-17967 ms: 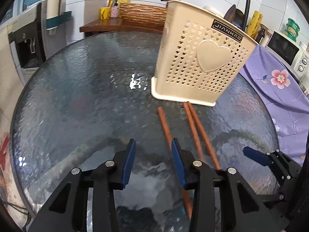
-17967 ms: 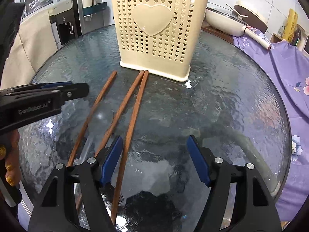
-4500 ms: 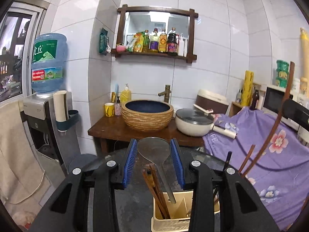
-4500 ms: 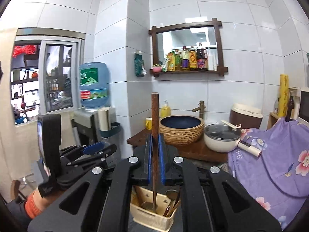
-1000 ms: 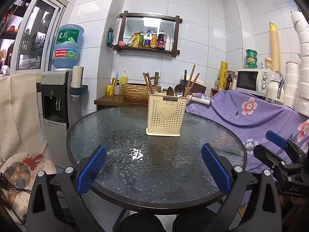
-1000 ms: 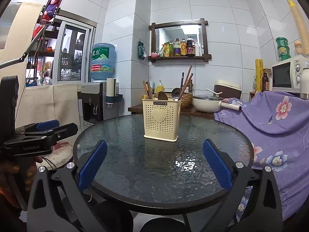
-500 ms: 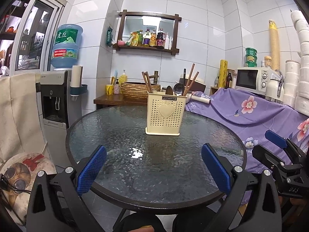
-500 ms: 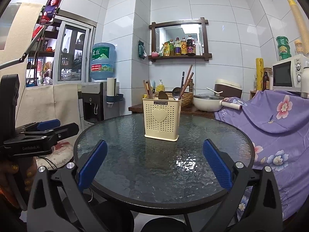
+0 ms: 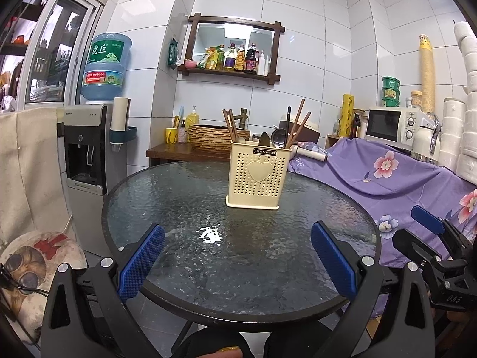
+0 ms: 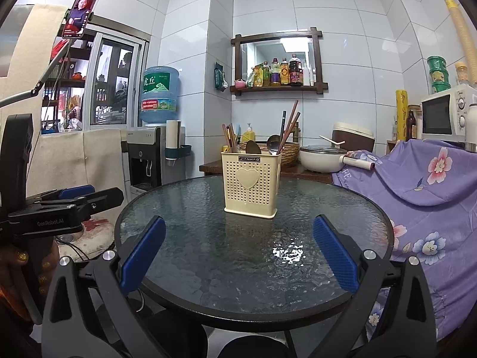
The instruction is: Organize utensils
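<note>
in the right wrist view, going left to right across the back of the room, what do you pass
water jug → utensil holder → white pot → purple floral cloth → microwave

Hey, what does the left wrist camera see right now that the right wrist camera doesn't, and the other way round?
Only the left wrist view shows the stacked paper rolls at the far right and the round printed cushion on the floor.

Only the right wrist view shows the phone on a stand and the white lidded pot in full.

Both show the cream utensil holder standing on the glass table with chopsticks and spoons inside, nothing else lying on the glass, and the left gripper and right gripper open and empty.
</note>
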